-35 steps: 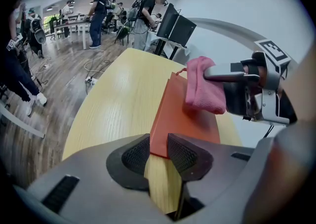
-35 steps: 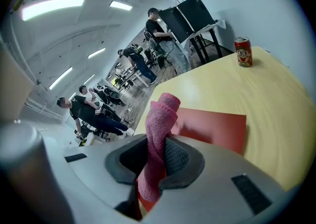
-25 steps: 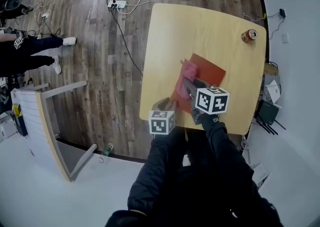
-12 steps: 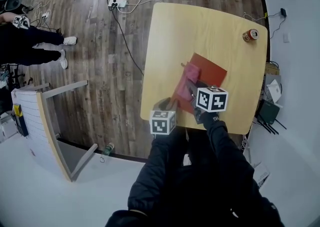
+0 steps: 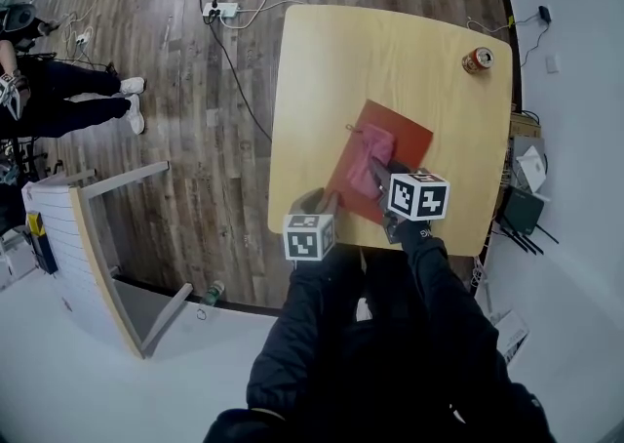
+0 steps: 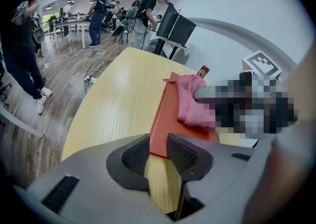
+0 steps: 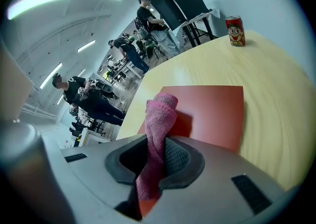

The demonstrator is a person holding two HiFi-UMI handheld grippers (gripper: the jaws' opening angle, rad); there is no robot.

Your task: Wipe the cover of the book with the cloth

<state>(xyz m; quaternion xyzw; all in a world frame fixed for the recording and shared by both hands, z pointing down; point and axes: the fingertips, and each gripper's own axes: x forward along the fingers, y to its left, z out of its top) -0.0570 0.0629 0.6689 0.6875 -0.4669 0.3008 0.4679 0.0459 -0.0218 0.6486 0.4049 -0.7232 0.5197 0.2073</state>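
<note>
Since a second ago, the cloth (image 5: 374,149), pinched in the closed right gripper (image 7: 155,150), has been drawn from the far left edge of the book (image 5: 408,137) toward the middle of its cover, so wiping is judged under way, with much of the cover not yet passed over. The red book lies flat on the table (image 5: 322,70), its near corner seemingly clamped by the left gripper (image 6: 158,150). No title is seen; a can (image 5: 478,60), well apart, bears a smiling cartoon face, its lettering too small to be read.
</note>
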